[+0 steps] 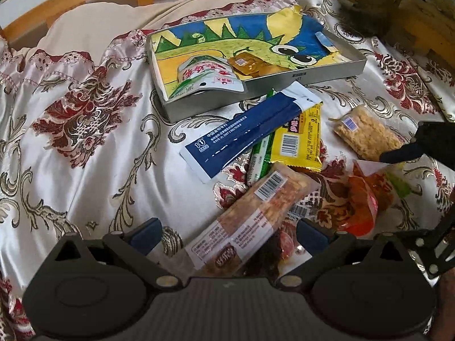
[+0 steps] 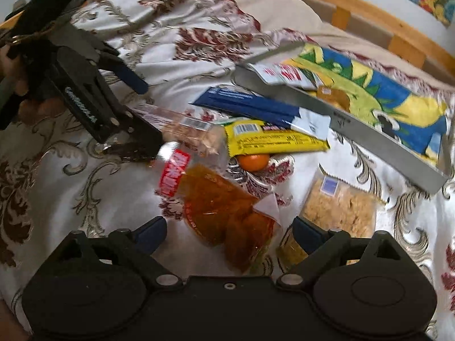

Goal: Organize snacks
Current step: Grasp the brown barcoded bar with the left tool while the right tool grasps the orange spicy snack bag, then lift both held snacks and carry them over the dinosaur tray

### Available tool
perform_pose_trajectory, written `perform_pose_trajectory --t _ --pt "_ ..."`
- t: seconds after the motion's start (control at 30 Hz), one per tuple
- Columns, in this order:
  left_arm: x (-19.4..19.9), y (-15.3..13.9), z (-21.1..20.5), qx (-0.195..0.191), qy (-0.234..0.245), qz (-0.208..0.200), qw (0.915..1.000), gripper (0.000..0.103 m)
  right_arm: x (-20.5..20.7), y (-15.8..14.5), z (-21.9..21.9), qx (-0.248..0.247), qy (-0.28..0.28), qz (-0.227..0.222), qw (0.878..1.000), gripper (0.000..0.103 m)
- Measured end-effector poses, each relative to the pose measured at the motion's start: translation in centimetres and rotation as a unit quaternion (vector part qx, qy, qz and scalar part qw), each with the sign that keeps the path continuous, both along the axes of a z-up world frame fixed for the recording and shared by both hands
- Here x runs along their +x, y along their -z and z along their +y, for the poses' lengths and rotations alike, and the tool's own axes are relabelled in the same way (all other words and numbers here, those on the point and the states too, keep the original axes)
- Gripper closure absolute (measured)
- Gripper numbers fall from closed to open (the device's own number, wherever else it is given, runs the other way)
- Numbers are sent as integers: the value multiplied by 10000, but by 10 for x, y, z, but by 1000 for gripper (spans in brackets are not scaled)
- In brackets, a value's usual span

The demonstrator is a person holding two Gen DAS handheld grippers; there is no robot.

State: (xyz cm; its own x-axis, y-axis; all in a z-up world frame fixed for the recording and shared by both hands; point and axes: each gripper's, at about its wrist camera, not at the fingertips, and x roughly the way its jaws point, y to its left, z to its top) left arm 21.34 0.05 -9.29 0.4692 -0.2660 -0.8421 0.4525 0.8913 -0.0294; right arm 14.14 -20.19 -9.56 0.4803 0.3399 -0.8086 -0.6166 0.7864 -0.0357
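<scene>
Both tools gape empty: left tool straddles the bar, whose slick wrapper may slip; right tool straddles the pouch.

Grey tray holds white pouch and amber packet; blue sachet, yellow bar, orange packet, long clear-wrapped bar loose on bed beside it.

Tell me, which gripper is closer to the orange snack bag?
Right. The right gripper hangs open right over the orange snack bag; the left gripper sits open over a long bar beside it.
</scene>
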Motion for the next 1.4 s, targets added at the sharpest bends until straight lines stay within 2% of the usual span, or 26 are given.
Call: perform_pose_trajectory --t 0.1,0.23,0.37,0.47,0.6,0.77,0.9,1.03,1.17,1.4 --pt "2 2 -2 89 221 -51 9997 2 5 6 2 44 112 120 9999 22" --pt "2 2 -2 124 365 -118 9992 15 6 11 8 -1 189 157 9997 27" --pt "5 5 0 -41 347 26 9994 22 10 13 8 63 294 215 9993 27" --pt "5 6 -1 -148 462 99 9988 34 11 13 8 53 335 301 9990 27" --pt "2 7 -6 -18 592 6 9982 40 12 14 9 44 380 328 9987 26" --pt "6 5 -4 -147 395 265 9988 44 13 16 10 22 472 436 9979 28" --pt "2 2 -8 2 362 341 9988 49 14 15 10 6 518 473 9975 29" --pt "-2 0 -10 0 80 536 9985 51 11 15 11 -35 564 415 9975 30" --pt "-4 -4 -3 -424 -302 881 9948 53 8 15 14 -68 639 336 9974 31" --pt "-10 -8 9 -895 -616 1130 9876 56 1 12 17 -140 683 161 9974 31"
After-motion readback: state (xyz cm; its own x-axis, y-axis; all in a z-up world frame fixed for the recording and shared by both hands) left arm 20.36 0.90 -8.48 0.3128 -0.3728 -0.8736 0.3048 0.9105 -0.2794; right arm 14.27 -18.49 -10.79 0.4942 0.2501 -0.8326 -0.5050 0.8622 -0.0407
